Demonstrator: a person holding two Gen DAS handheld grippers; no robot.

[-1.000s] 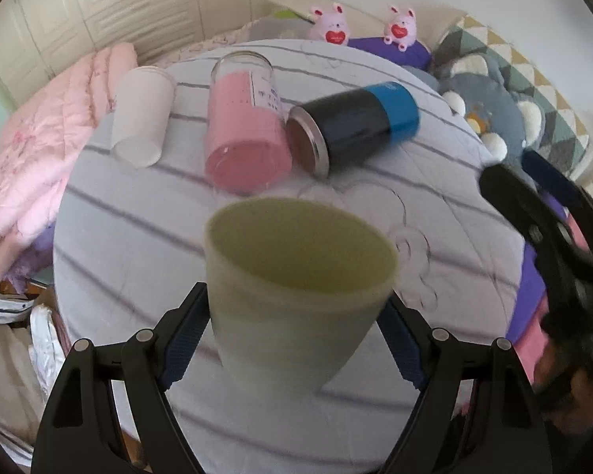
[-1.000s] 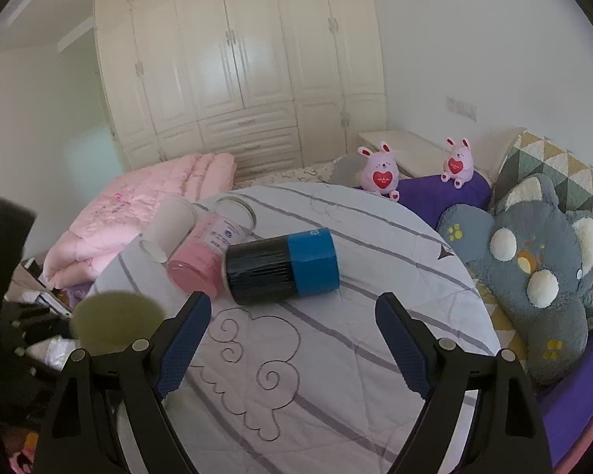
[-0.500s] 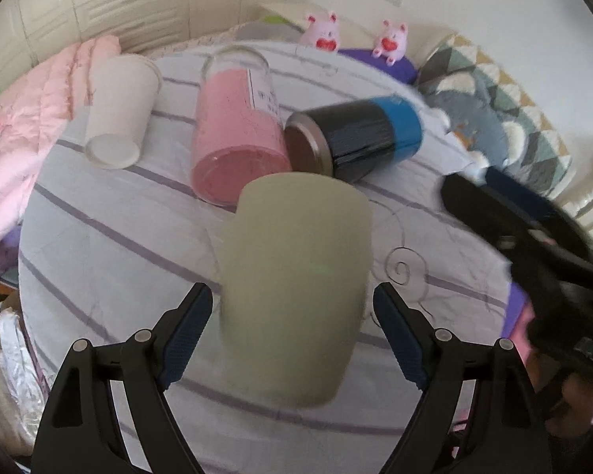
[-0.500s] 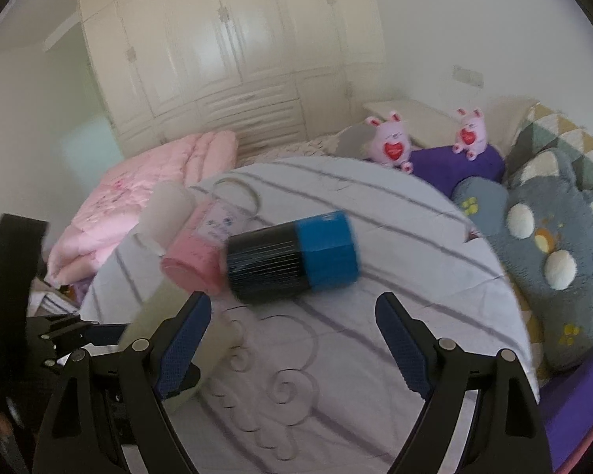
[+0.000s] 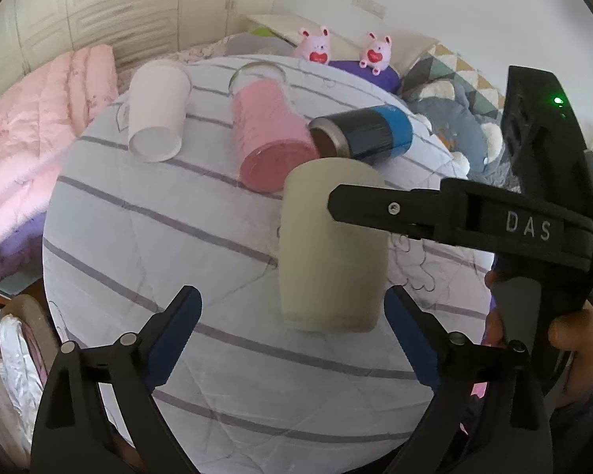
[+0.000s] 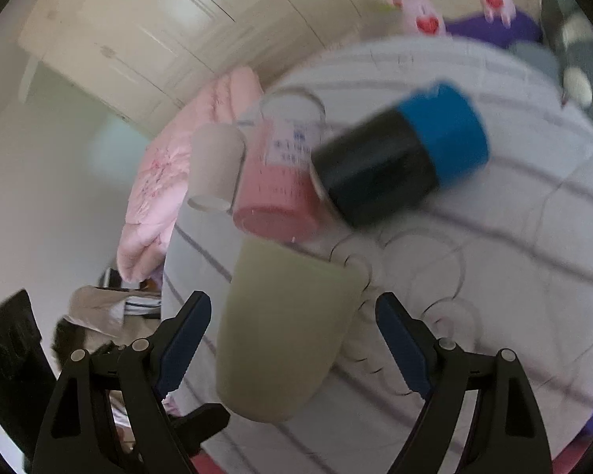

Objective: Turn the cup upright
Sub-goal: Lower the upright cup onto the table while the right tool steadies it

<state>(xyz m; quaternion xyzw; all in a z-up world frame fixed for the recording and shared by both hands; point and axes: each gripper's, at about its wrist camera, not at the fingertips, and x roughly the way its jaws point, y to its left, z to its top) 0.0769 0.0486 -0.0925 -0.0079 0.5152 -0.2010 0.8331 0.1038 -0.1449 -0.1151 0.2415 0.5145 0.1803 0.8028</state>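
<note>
A pale green cup [image 5: 332, 249] stands on the round table, its rim hidden from me. It sits just ahead of my left gripper [image 5: 292, 328], whose jaws are wide open and apart from it. My right gripper [image 6: 292, 331] is open too, with the cup [image 6: 284, 328] between its blue pads, not clamped. In the left wrist view the right gripper's black finger [image 5: 395, 209] crosses the cup's upper right side.
A white paper cup [image 5: 158, 122], a pink-filled clear jar [image 5: 269, 134] and a black and blue can [image 5: 363, 130] lie on their sides behind the cup. The striped table cloth [image 5: 138, 237] ends near me. Plush toys [image 5: 454, 118] and bedding surround the table.
My left gripper set the green cup down, let go and drew back. My right gripper swung in from the right and now has the cup between its open fingers.
</note>
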